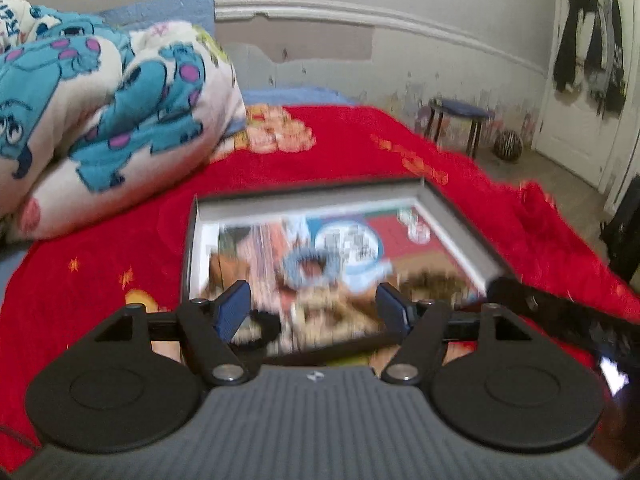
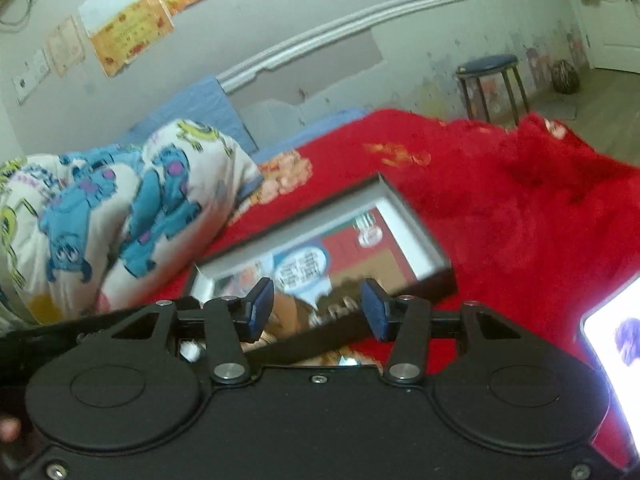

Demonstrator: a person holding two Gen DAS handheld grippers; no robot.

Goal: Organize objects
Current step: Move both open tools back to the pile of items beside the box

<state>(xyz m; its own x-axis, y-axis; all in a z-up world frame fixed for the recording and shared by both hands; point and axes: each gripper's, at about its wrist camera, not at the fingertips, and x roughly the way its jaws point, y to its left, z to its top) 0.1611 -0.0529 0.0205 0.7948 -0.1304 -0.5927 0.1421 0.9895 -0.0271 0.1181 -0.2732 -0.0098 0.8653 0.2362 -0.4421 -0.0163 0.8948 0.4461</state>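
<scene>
While over box (image 1: 436, 204), left claw (image 1: 314, 312) wide, empty.

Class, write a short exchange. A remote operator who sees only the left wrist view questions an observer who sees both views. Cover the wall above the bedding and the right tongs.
Operator: I see little of the wall above the cartoon quilt. Is anything up there?
Observer: Yes, yellow-and-red certificates are stuck on the wall above it.
Operator: How do the right tongs stand?
Observer: They are open and point at the near part of the grey box. Nothing is pinched between them.
</scene>
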